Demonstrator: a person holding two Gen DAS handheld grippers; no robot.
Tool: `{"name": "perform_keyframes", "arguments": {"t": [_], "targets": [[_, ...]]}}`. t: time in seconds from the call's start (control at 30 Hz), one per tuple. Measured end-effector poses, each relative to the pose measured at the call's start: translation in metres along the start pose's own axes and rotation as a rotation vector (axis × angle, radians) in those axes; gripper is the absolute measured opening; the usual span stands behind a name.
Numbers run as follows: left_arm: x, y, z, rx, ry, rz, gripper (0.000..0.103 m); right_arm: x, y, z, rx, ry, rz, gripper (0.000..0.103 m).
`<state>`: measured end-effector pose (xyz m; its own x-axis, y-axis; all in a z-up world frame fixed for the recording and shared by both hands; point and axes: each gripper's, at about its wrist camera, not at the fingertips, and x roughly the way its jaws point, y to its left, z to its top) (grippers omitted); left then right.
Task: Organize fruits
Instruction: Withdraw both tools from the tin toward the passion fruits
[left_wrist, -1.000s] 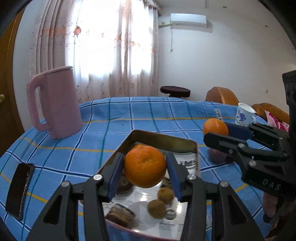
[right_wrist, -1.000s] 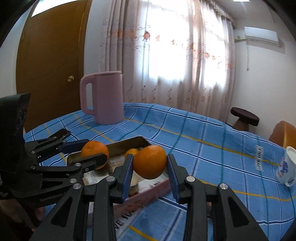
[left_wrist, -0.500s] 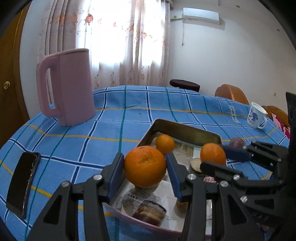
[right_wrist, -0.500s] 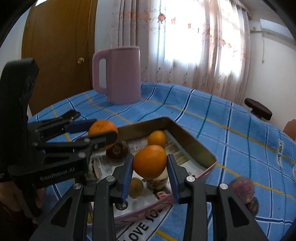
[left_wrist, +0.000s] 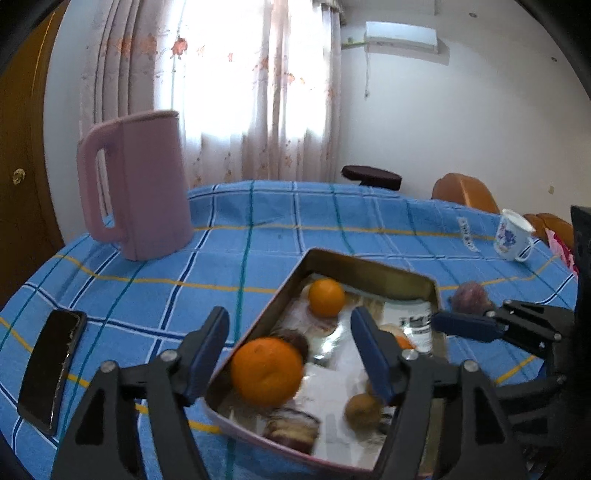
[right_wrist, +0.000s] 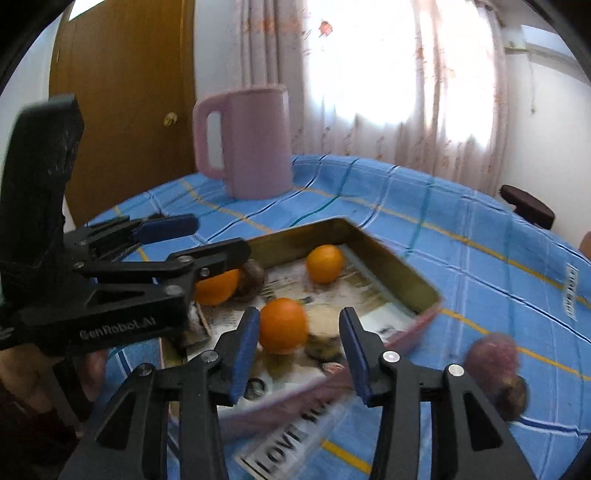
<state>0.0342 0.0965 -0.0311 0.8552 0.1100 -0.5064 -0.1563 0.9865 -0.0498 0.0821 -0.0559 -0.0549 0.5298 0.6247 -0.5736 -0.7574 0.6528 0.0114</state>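
Observation:
A metal tray (left_wrist: 369, 266) (right_wrist: 399, 275) lined with printed paper holds several fruits, among them a small orange (left_wrist: 326, 297) (right_wrist: 325, 263) at the back. My left gripper (left_wrist: 290, 345) (right_wrist: 207, 240) is opening. A large orange (left_wrist: 266, 371) (right_wrist: 216, 290) lies in the tray's near left corner between the jaws, clear of both pads. My right gripper (right_wrist: 298, 332) (left_wrist: 472, 326) is opening too. Another orange (right_wrist: 282, 325) rests in the tray close by its left pad, with a wide gap to the right pad.
A purple fruit (right_wrist: 491, 354) (left_wrist: 471, 297) lies on the blue checked cloth right of the tray. A pink jug (left_wrist: 144, 184) (right_wrist: 251, 144) stands at the back left, a phone (left_wrist: 50, 369) at the near left, a white cup (left_wrist: 511, 234) at the far right.
Both grippers carried their oranges over the tray and came down. Both jaws have spread, and each orange has left the pads and now sits in the tray.

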Motion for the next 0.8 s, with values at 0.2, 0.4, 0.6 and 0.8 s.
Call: {"name": "perform_keyframes", "arguments": {"t": [0.2, 0.4, 0.6, 0.8], "targets": [[-0.006, -0.035, 0.006, 0.051, -0.020, -0.067, 0.078, -0.042, -0.066, -0.023, 0.076, 0.019, -0.169, 0.047], [-0.003, -0.085, 0.010, 0.140, -0.006, -0.142, 0.079, -0.048, -0.122, -0.045, 0.171, 0.111, -0.256, 0.047], [0.007, -0.119, 0.015, 0.202, 0.025, -0.189, 0.079, -0.026, -0.129, -0.043, 0.142, 0.172, -0.221, 0.047], [0.016, -0.131, 0.017, 0.228, 0.045, -0.187, 0.079, -0.008, -0.142, -0.041, 0.170, 0.220, -0.178, 0.047]]}}
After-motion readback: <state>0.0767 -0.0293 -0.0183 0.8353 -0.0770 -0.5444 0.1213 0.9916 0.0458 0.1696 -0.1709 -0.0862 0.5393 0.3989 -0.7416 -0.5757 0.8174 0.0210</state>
